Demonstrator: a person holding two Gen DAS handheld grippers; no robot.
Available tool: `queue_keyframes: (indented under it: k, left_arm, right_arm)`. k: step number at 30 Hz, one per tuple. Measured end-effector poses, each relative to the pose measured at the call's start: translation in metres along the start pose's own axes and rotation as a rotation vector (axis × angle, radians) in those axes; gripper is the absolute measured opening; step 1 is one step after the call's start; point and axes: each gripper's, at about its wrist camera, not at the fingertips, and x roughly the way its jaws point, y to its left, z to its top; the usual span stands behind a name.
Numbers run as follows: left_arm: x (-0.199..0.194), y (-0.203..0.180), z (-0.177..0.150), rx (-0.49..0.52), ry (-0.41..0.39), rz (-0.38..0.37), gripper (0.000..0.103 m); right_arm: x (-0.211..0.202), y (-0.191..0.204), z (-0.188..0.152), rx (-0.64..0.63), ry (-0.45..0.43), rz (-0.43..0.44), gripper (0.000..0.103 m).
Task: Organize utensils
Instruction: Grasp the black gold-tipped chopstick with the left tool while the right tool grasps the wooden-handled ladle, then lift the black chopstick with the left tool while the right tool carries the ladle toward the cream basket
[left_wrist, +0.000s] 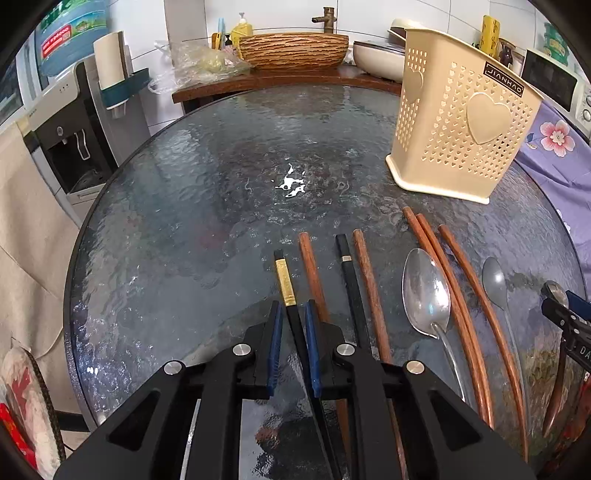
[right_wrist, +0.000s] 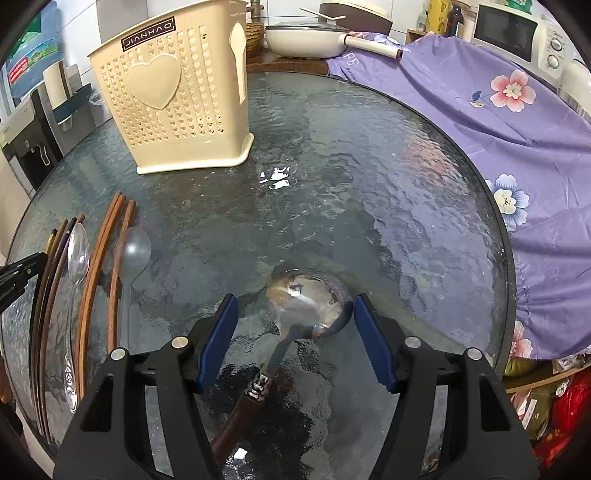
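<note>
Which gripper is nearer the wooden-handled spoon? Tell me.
Right. The right gripper straddles the wooden-handled spoon, fingers open either side of its bowl. The left gripper is off to its left, closed around a black chopstick.

We see a water dispenser (left_wrist: 62, 147), a wooden basin (left_wrist: 293, 50), a microwave (right_wrist: 511, 31) and a purple floral cloth (right_wrist: 498, 122).

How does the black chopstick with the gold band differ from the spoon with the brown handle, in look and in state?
The black chopstick with the gold band is thin and straight; the spoon with the brown handle has a wide shiny bowl. The left gripper is shut on the chopstick, while the right gripper stands open around the spoon's bowl, pads not pressing it. Both lie on the glass table.
</note>
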Motion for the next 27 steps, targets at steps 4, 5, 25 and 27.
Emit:
queue_keyframes:
  k: [4,5,25,27]
  left_arm:
    - [0.0032,-0.0045,0.0045,0.014,0.005,0.01,0.01]
    - [0.0043,-0.0057,0.0057,0.021,0.003,0.016,0.01]
    - [0.0078,-0.0059,0.0083,-0.001,0.005,-0.005,0.007]
    - [0.0066,-0.0039,0.0087,-0.014,0.003,-0.011,0.007]
  right_arm:
    - [0.0014,0.0004,0.0016,0.001,0.006,0.003,0.064]
    - [0.0017,0.0004,0.0019,0.0,0.006,0.003,0.064]
    - [0.0021,0.0024,0.0044,-0.015,-0.002,0.045,0.048]
    - [0.0009,0.001,0.0044,-0.01,-0.009,0.069,0.048]
